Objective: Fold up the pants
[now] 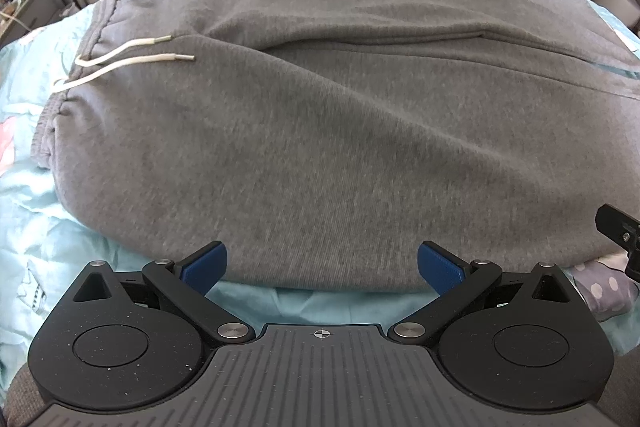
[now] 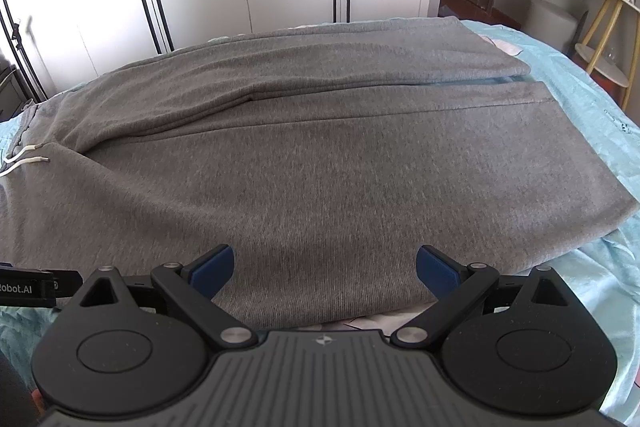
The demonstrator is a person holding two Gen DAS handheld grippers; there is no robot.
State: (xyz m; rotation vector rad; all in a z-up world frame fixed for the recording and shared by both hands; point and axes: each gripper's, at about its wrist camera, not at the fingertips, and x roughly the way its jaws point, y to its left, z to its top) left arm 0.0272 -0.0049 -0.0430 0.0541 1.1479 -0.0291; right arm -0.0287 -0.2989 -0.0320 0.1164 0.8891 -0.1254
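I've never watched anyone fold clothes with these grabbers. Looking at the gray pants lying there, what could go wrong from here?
Both the left gripper and the right gripper are open at the near edge of the gray pants. A pinch there might catch only the top layer, or snag the blue bedsheet too. The loose white drawstring may slide or bunch when that leg is lifted. The two legs lie slightly apart, so the fold could end up crooked.
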